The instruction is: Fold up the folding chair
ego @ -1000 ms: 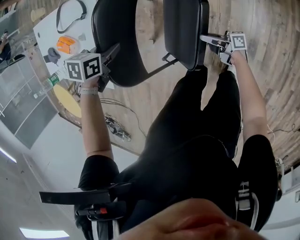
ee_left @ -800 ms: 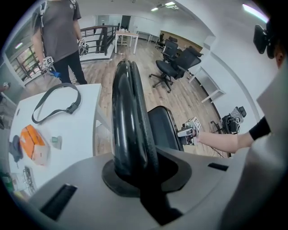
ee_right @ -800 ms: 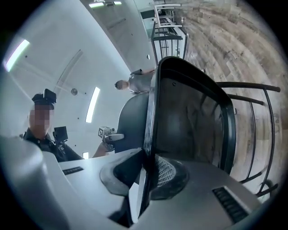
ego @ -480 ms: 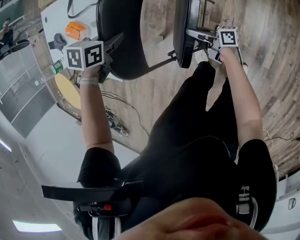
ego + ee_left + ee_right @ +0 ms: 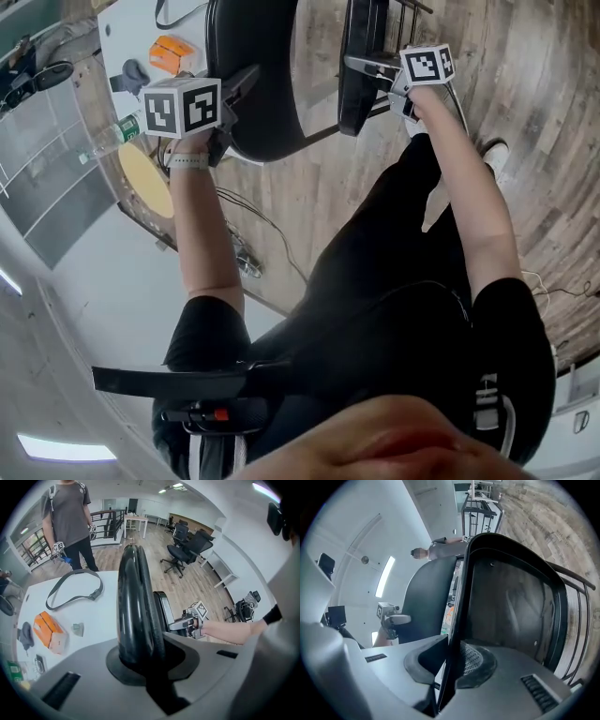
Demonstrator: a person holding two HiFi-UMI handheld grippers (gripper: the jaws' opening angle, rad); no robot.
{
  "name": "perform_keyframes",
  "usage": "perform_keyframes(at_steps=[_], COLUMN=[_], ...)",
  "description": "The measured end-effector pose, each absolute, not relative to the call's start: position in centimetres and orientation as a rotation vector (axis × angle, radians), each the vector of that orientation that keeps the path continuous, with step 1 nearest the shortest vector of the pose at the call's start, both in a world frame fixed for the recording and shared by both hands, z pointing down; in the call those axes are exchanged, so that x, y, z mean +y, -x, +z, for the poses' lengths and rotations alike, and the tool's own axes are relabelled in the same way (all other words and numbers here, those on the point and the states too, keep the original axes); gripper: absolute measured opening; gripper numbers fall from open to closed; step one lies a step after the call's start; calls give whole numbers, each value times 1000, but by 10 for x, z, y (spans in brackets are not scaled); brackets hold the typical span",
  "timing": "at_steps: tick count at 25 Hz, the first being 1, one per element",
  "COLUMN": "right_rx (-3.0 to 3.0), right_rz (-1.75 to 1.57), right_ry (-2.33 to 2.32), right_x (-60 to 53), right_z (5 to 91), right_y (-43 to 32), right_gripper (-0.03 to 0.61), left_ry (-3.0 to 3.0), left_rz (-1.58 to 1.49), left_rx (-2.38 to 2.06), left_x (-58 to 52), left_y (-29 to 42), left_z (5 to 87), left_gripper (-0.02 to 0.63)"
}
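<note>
Swung inward over the past second, the flat panel (image 5: 364, 47) of the folding chair (image 5: 272, 131) stood almost edge-on and nearer the rounded panel (image 5: 253, 47) than before. The right gripper (image 5: 364, 66) had travelled with it, its jaws tightening onto the panel's thin edge. Seen from the head view, the left gripper (image 5: 242, 89) clamped the rounded panel's rim. The chair stood on the wooden floor (image 5: 525, 122) just ahead of the person's black-trousered legs (image 5: 394, 244). A white table (image 5: 122, 28) crowded its left side, with a plastic bottle (image 5: 117, 134) and a yellow disc (image 5: 145, 178) near the table's edge, and cables (image 5: 239, 253) trailing across the boards.

From the left gripper view, the jaws sat narrow and pressed against the thick padded rim, which filled the centre of the frame. The flat panel stood just behind it, with the right gripper at its far edge. On the table lay a looped strap (image 5: 75, 585), an orange box (image 5: 49, 632) and a dark pouch (image 5: 24, 634). Beyond it were a bystander (image 5: 70, 522) and several office chairs (image 5: 187, 545) — all well apart from the folding chair.

From the right gripper view, the jaws held the flat panel's edge between their pads. The panel's hard underside filled the right of the frame, its metal tubes (image 5: 576, 620) alongside. The rounded panel rose close behind, gripped by the left gripper — a railing (image 5: 480, 513) showed far off.
</note>
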State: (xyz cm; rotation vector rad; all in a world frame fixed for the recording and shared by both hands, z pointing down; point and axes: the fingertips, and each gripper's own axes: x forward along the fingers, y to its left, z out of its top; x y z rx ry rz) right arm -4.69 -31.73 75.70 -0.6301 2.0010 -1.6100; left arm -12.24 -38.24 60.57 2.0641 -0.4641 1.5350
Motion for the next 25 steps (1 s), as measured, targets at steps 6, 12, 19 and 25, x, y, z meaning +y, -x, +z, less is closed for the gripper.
perform_keyframes(at_steps=[6, 12, 19, 25], right_rx=[1994, 2010, 1995, 2035], right_rz=[-1635, -1665, -1667, -1688], right_ry=[667, 713, 734, 809], right_x=[-347, -377, -395, -403], right_z=[759, 763, 767, 776], right_y=[78, 111, 126, 136], right_gripper=[49, 50, 51, 49], left_ry=[-2066, -2067, -2072, -2090], left_rz=[1549, 1564, 1542, 1510], left_rx=[-475, -491, -473, -455], left_x=[-393, -405, -426, -436], left_y=[133, 145, 164, 174], left_z=[606, 607, 614, 623], left_gripper=[52, 52, 54, 61])
